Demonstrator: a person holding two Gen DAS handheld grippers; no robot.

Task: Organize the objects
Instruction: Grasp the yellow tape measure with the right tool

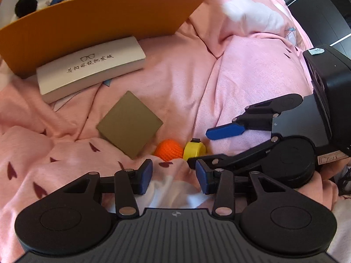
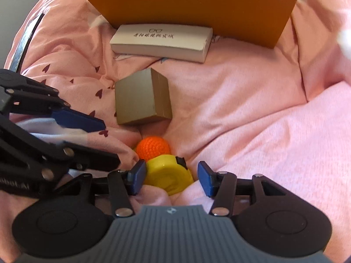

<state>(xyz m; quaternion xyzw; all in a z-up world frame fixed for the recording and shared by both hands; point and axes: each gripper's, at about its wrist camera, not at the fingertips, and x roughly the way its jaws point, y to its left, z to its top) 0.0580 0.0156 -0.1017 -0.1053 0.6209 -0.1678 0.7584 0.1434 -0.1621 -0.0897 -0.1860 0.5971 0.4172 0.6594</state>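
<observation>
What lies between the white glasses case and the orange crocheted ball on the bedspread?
The brown cardboard box sits between the white glasses case and the orange crocheted ball; the right wrist view shows it most clearly, with all three roughly in line.

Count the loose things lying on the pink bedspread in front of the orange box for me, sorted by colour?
White: 1, the glasses case
Brown: 1, the small box
Orange: 1, the crocheted ball
Yellow: 1, the tape measure
Total: 4
</observation>
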